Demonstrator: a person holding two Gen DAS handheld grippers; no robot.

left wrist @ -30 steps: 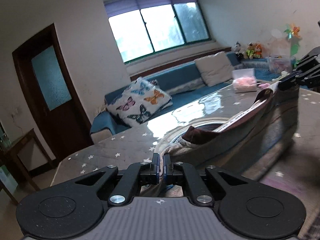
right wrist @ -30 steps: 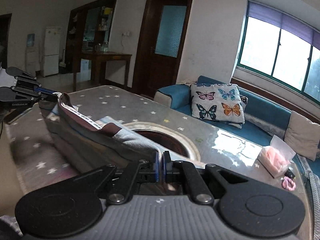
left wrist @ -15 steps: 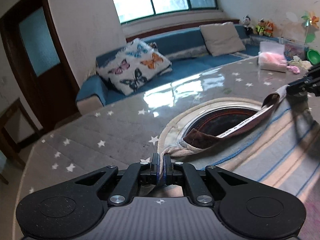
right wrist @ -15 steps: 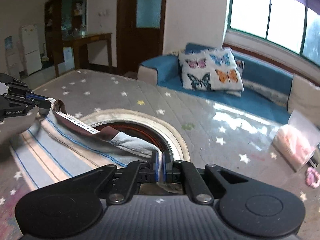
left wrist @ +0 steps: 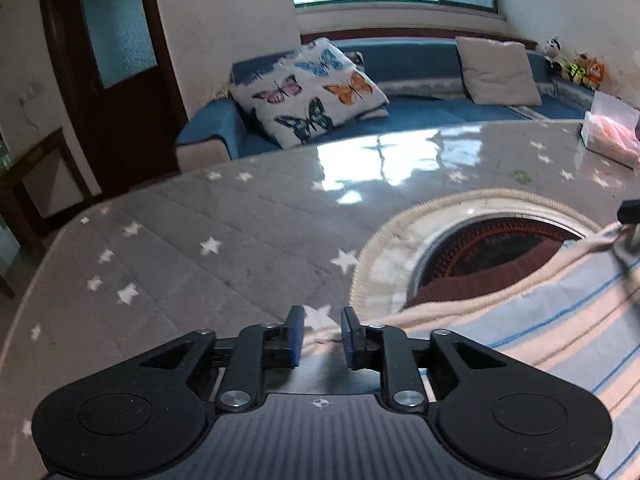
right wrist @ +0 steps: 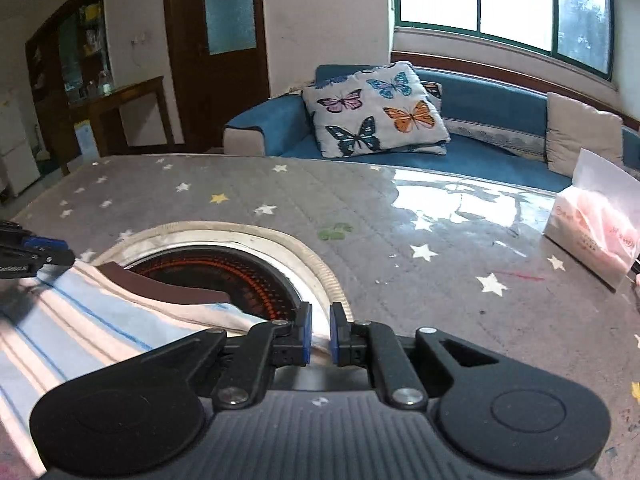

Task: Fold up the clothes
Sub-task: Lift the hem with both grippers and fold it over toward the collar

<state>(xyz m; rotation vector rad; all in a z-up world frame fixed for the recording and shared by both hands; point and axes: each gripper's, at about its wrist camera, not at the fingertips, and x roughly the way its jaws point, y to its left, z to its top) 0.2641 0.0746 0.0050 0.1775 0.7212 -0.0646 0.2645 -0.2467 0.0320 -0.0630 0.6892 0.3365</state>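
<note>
A striped garment [left wrist: 532, 332] in pale blue, pink and white with a dark brown collar lies flat on the grey star-patterned table [left wrist: 224, 240]. It also shows in the right wrist view [right wrist: 80, 332]. My left gripper [left wrist: 320, 322] is open, its jaws standing apart over the garment's shoulder corner. My right gripper [right wrist: 319, 320] is open, jaws slightly apart over the other shoulder corner. Each gripper's tip shows at the edge of the other's view.
A round heater opening [right wrist: 224, 268] with a cream rim is set in the table, partly under the collar. A tissue pack [right wrist: 592, 224] sits at the table's far right. Behind is a blue sofa [right wrist: 500, 148] with a butterfly cushion [right wrist: 376, 108].
Both grippers lowered the garment from hanging in the air onto the table, then opened and let go of its shoulder corners.
</note>
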